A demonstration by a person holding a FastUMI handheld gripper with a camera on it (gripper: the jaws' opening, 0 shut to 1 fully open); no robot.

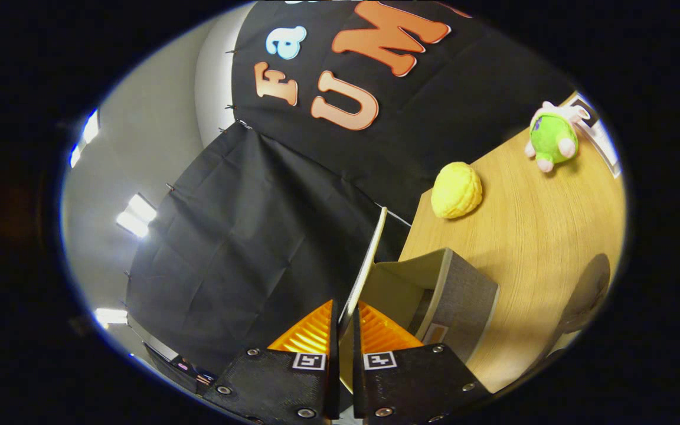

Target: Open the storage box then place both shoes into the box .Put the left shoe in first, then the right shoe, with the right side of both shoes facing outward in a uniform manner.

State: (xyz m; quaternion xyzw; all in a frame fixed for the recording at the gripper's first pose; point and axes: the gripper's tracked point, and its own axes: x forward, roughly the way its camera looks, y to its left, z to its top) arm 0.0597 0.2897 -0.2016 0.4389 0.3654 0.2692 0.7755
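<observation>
A wooden table (529, 230) carries a grey fabric box (464, 295) just ahead of the gripper (345, 321), its pale interior open to view. The lid (369, 260), a thin cream panel, stands raised from the box's near side, and the fingers pinch its edge between them, nearly closed. The lid looks light and stiff, like board under cloth, best held at its free edge and swung gently so the hinge does not crease; the box itself seems light enough to slide if pulled hard. Beyond the box sit a yellow ball (457, 190) and, farther off, a green plush toy (552, 139). No shoes are visible here.
</observation>
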